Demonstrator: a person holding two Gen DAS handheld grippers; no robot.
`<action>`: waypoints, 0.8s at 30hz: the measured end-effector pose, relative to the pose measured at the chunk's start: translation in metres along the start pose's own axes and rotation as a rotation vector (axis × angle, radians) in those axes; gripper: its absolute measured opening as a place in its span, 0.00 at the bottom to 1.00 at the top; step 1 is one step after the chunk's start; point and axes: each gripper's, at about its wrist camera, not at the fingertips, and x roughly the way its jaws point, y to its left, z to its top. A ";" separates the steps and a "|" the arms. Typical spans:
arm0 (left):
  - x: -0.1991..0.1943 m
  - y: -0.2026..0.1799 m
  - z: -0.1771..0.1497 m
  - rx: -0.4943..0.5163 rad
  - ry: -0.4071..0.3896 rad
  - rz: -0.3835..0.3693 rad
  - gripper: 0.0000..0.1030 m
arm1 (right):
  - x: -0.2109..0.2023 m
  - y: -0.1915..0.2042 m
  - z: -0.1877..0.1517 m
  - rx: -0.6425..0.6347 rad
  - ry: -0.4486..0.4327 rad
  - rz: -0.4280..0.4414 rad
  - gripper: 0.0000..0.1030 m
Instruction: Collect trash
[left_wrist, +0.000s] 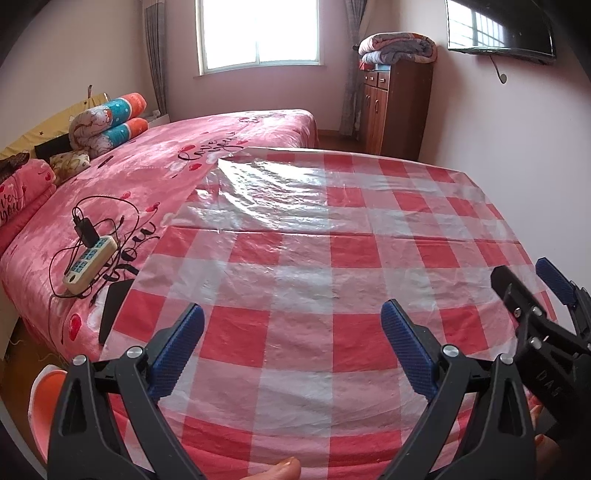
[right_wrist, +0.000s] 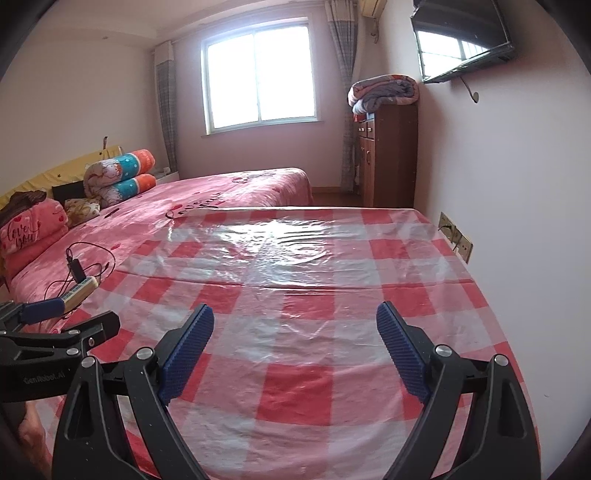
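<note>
1. The left gripper (left_wrist: 291, 321) hangs over a table spread with a red-and-white checked plastic cloth (left_wrist: 332, 229), its blue-padded fingers (left_wrist: 177, 347) set wide apart with nothing between them but the cloth below
2. The right gripper (right_wrist: 295, 321) hangs over the same cloth (right_wrist: 314, 280), jaws likewise spread wide, empty, and not touching the cloth as far as the view shows
3. The two grippers sit side by side: the right one shows at the right edge of the left wrist view (left_wrist: 546, 295), and the left one shows at the left edge of the right wrist view (right_wrist: 55, 321)
4. No piece of trash can be made out on the part of the table in either view; the cloth ahead of both grippers shows only wrinkles and window glare, so where the trash lies cannot be told
5. Left of the table, close against it, is a bed with a pink blanket (left_wrist: 155, 173); on it lie a cream power strip (left_wrist: 90, 264) with a black charger (left_wrist: 85, 229) plugged in and black cables looped around it, just left of the cloth's edge and ahead-left of the left gripper
6. A dark flat object (left_wrist: 112, 310) lies at the cloth's left edge, near the left gripper's left finger; what it is cannot be told
7. Rolled bedding (left_wrist: 110, 122) lies at the head of the bed, and a wooden cabinet (right_wrist: 386, 155) with a folded quilt (right_wrist: 384, 92) on top stands by the far wall, well away from both grippers
</note>
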 end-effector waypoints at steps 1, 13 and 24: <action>0.000 -0.001 0.000 -0.002 -0.001 0.001 0.94 | 0.000 -0.002 0.000 0.004 0.001 -0.003 0.86; 0.002 -0.009 0.002 0.008 -0.015 0.024 0.94 | 0.001 -0.008 -0.002 0.006 0.011 -0.016 0.86; 0.004 -0.007 0.000 -0.007 -0.018 0.030 0.94 | 0.004 -0.006 -0.002 -0.001 0.018 -0.015 0.86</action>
